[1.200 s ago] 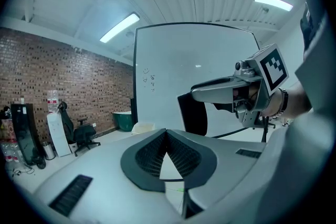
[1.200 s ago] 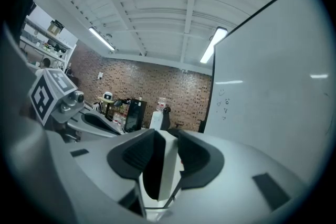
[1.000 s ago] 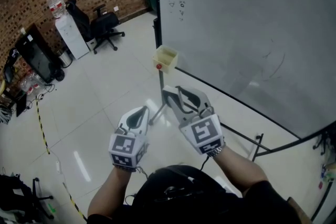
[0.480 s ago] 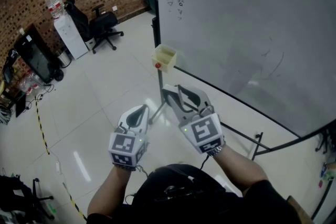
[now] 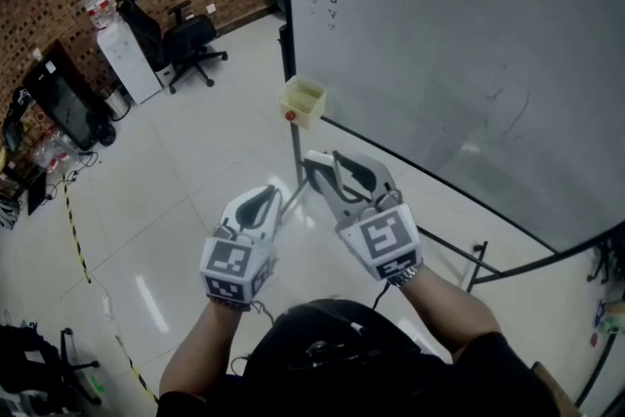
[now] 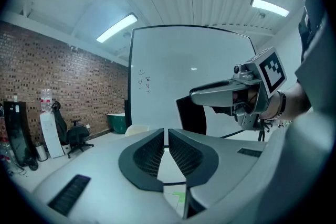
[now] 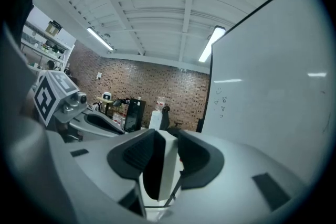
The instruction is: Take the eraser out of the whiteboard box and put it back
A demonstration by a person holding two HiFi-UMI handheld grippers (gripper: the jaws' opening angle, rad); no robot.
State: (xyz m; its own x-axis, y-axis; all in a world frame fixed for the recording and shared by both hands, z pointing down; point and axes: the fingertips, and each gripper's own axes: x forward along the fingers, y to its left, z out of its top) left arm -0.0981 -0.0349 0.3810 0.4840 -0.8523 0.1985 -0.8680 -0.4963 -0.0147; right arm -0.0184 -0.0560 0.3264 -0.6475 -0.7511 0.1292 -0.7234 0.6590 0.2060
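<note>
Parting a sliver just now around nothing (idle, I judge), jaws of the grey left gripper wait while the grey right gripper clamps the black-and-white block eraser near, but outside, the pale yellow whiteboard box, return pending.

We see the eraser, a block with one white face and one black, standing upright, clamped in the right gripper near the whiteboard's lower edge. The whiteboard box, pale yellow and open-topped, hangs at the whiteboard's lower left corner.
</note>
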